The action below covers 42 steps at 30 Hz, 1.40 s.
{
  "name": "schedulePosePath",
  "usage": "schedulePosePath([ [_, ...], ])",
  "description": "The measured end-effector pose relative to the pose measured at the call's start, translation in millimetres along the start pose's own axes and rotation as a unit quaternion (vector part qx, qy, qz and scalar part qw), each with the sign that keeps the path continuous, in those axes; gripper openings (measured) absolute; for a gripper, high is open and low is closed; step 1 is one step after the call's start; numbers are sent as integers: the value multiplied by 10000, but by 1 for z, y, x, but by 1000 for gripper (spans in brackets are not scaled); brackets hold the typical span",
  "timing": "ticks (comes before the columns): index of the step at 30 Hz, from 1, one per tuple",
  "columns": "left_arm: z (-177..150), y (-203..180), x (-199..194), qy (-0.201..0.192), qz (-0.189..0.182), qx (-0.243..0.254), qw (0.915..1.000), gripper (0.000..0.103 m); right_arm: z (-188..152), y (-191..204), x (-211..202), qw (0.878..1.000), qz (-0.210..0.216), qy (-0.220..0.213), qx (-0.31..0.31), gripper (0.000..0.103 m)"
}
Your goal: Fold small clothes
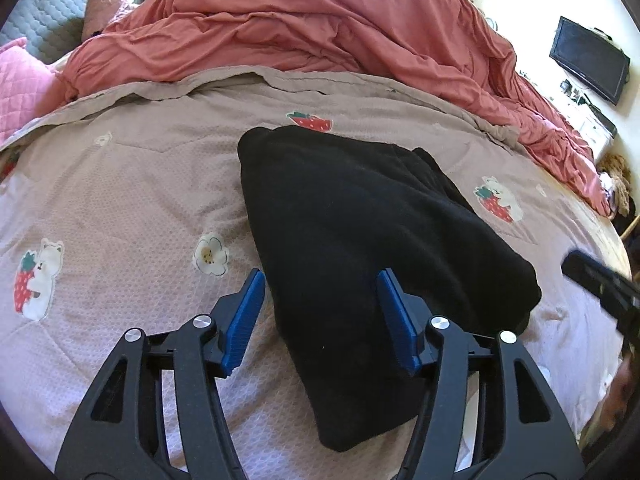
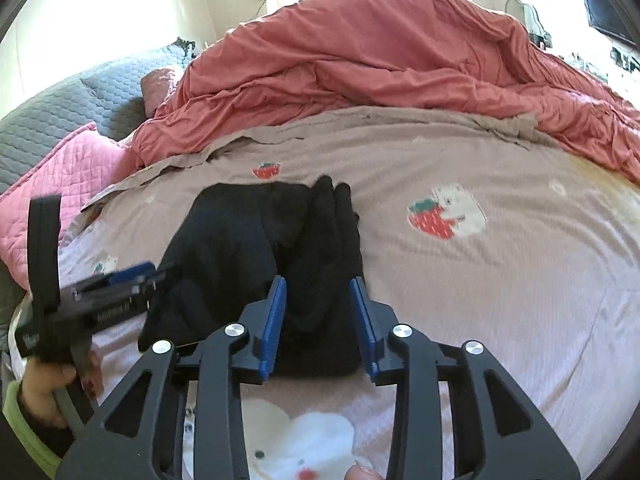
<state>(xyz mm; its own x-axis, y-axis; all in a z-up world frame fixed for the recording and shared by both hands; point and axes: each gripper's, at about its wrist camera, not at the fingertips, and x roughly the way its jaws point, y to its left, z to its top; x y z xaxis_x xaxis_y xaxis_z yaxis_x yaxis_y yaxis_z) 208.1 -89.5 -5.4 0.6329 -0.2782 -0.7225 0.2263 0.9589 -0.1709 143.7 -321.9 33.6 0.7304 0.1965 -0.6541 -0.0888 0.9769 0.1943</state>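
Black garment (image 1: 360, 232), folded, long axis toward the red duvet (image 1: 320, 28); left gripper (image 1: 322, 280), right gripper (image 2: 318, 288) both agape.

The right tongs (image 2: 318, 300) stand with their blue pads apart, straddling the near end of a black garment (image 2: 248, 252) that lies folded on the bed (image 2: 500, 280). The left tongs (image 2: 132, 276) reach in from the left, just beside the garment's edge. A rumpled red duvet (image 2: 380, 52) lies heaped behind.
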Motion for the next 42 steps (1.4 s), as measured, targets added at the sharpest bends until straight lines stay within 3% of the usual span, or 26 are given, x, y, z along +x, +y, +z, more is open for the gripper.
schedulePosePath([
  [10, -13, 17, 3, -27, -384, -116, 9992, 58, 46, 24, 23, 9993, 135, 130, -313, 46],
  [16, -18, 24, 3, -6, -704, -311, 9970, 58, 68, 30, 65, 9961, 513, 673, -241, 47],
  [21, -20, 20, 2, -8, -789, -244, 9966, 58, 72, 22, 111, 9908, 604, 1200, 142, 47],
  [27, -22, 14, 2, -14, -856, -139, 9962, 59, 76, 6, 145, 9833, 763, 1536, 609, 47],
  [34, -22, 17, 1, -16, -917, -198, 9956, 60, 75, -9, 165, 9771, 1007, 1535, 1075, 47],
  [36, -22, 18, 0, -11, -922, -227, 9955, 60, 74, -10, 168, 9751, 1097, 1546, 1154, 41],
  [37, -22, 19, 0, -8, -928, -253, 9954, 60, 74, -8, 168, 9743, 1180, 1556, 1118, 25],
  [39, -21, 22, 0, -18, -932, -299, 9952, 62, 75, -3, 164, 9757, 1260, 1494, 986, 13],
  [42, -19, 25, -4, -47, -960, -364, 9947, 64, 80, 7, 147, 9811, 1367, 1168, 717, 8],
])
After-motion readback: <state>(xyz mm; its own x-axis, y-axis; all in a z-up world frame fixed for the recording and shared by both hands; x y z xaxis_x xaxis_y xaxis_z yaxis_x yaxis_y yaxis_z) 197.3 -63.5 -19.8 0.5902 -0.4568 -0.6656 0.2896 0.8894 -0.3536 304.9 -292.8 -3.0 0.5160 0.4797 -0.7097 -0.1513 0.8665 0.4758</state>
